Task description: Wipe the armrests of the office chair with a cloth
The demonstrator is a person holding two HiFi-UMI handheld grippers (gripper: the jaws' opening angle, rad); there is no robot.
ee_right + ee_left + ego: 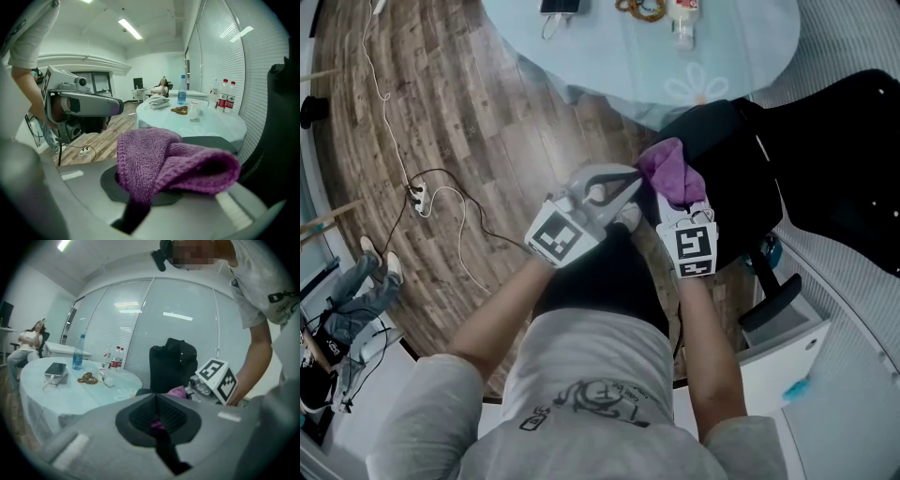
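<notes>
Cloth: the purple knit cloth [673, 171] is bunched up and folded over. In the head view it's in mid-air at about 1 o'clock from centre, over the near edge of the chair. It isn't on any armrest yet.

Right gripper: the right gripper [140, 206] has its fingers clamped on the cloth's lower fold, so most of it flops out past the tips. My guess is that's on purpose, so a soft wad leads the way and bare plastic doesn't rub the chair.

Left gripper: the left gripper [158, 427] sits at 9 o'clock of the cloth with its fingers pressed together and nothing in them, as far as I can see. The purple showing through its notch looks like the cloth beyond. The tip is near the cloth but apart from it. It's probably just standing by to tidy the fold.

Armrest: the black pad [772, 300] at roughly 4 o'clock of the cloth looks like an armrest to me. It's well apart from the cloth, so I'd say the wiping hasn't started.

Chair: the black chair [834, 169] is at 3 o'clock, right beside the person.

Tabletop: the round pale tabletop [741, 56] is at 12 o'clock with a phone [560, 7] and bottles [115, 357] on it. None of that is part of the job.

Next, I reckon: swing the right gripper down toward 4 o'clock and lay the wad flat on the pad.
</notes>
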